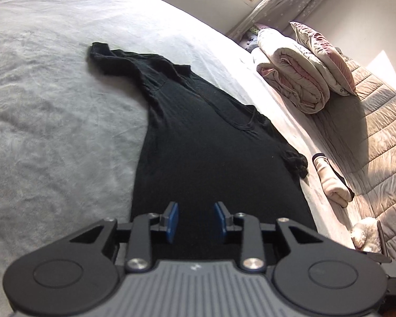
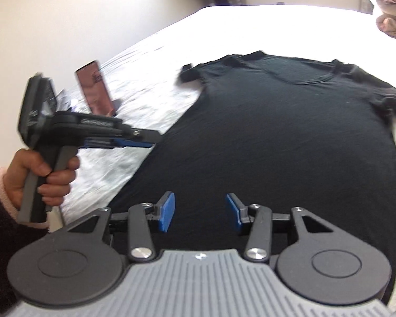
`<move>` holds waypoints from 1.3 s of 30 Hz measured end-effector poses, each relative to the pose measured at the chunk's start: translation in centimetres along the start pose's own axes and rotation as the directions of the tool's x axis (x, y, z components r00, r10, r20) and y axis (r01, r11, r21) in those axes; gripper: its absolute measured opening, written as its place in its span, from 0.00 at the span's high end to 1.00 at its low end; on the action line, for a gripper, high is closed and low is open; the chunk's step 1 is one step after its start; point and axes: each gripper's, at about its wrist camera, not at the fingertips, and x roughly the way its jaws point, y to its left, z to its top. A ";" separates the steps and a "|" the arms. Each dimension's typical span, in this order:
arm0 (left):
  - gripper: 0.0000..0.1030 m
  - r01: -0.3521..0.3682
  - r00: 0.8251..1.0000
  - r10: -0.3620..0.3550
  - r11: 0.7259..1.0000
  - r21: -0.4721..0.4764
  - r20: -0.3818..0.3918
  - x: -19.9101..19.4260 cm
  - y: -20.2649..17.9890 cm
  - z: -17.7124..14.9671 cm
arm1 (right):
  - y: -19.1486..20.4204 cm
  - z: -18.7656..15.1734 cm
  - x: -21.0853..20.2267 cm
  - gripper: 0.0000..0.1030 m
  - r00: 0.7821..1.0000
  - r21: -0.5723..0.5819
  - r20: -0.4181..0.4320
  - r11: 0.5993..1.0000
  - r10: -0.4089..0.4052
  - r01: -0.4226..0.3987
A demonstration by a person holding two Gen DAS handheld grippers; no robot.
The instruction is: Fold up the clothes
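Both claws, my left gripper [image 1: 195,220] and right gripper [image 2: 200,212], hang parted and empty over the near hem of the black T-shirt [image 2: 290,137] lying flat on the bed [image 1: 52,132], where I judge a shallow pinch could bunch one layer.

A black short-sleeved T-shirt [image 2: 290,137] lies spread flat on the pale grey bed [image 1: 52,121], front up, its scooped neckline showing. In the right wrist view the collar and shoulders lie at the far end and the hem runs toward the camera; the body is smooth and unfolded. The left sleeve [image 2: 187,75] is small and slightly folded under, the right sleeve [image 2: 382,97] rumpled at the bed's edge. In the left wrist view the shirt [image 1: 203,153] stretches away lengthwise, its near sleeve [image 1: 295,163] bunched into wrinkles, its far sleeve [image 1: 100,52] crumpled
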 end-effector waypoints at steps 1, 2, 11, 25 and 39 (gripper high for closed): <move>0.66 0.000 1.000 0.000 1.000 0.020 -0.006 1.0 -1.0 0.7 | -1.9 0.5 -0.2 0.53 0.999 0.025 0.017 0.999 -0.028 0.027; 0.65 -0.002 1.000 0.003 0.999 0.033 -0.011 2.0 -1.8 1.2 | -3.5 0.9 -0.3 0.53 0.998 0.046 0.032 0.998 -0.054 0.053; 0.58 -0.035 0.999 0.036 0.989 0.145 -0.004 12.0 -8.4 7.6 | -18.4 4.7 0.8 0.53 0.963 0.257 0.107 0.943 -0.247 0.213; 0.56 -0.009 1.000 0.012 0.995 0.099 -0.022 26.8 -12.4 16.3 | -33.1 9.1 3.2 0.53 0.857 0.498 0.178 0.796 -0.483 0.345; 0.66 0.153 0.981 -0.159 0.986 -0.060 -0.110 34.0 -13.7 18.2 | -35.4 7.2 2.9 0.63 0.878 0.464 0.258 0.849 -0.403 0.254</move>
